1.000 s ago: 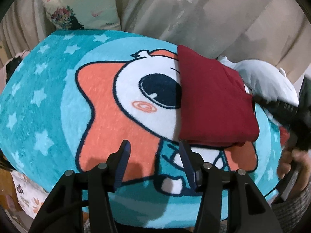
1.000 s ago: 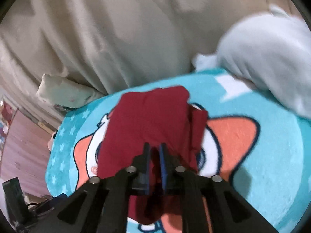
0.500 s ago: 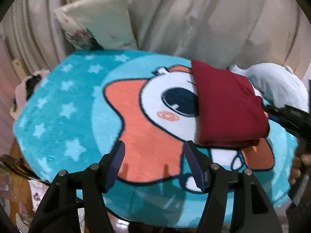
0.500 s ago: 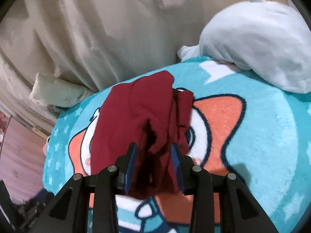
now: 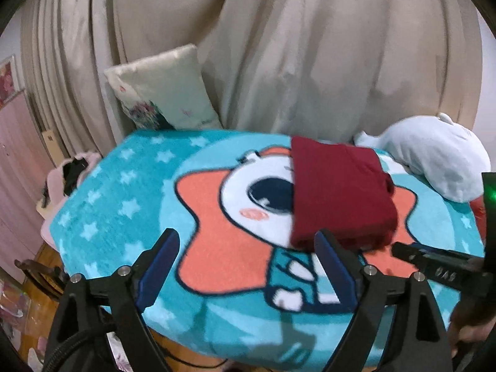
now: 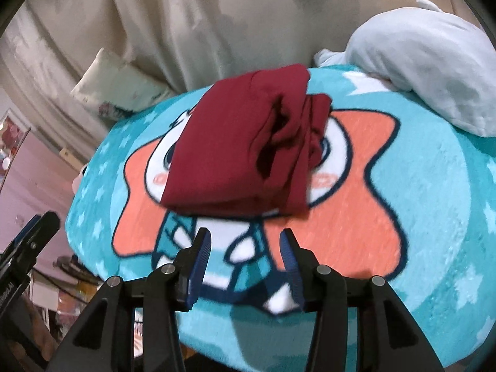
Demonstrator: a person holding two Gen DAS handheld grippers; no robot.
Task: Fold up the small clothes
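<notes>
A dark red garment [image 5: 339, 193] [image 6: 245, 145] lies folded into a thick rectangle on a teal cartoon blanket [image 5: 130, 204] [image 6: 434, 204]. Its open layered edge faces the right wrist view. My left gripper [image 5: 246, 259] hovers over the blanket to the garment's near left, jaws opening wide, nothing between them. My right gripper [image 6: 246, 252] sits back from the garment's near edge, jaws opening, nothing between them. The right gripper's fingers [image 5: 434, 262] show at the right of the left wrist view, with a hand [image 5: 471, 328] below.
A white plush toy [image 5: 434, 161] [image 6: 427, 74] rests at the blanket's far right. A pale floral pillow [image 5: 161, 93] [image 6: 114, 93] leans against beige curtains [image 5: 279, 46] behind. Clutter and a pink surface [image 5: 18, 161] lie left of the table.
The right gripper let go of the red garment and drew back from it, jaws widening. The left gripper rose and pulled back, jaws spreading. The garment stays folded on the blanket.
</notes>
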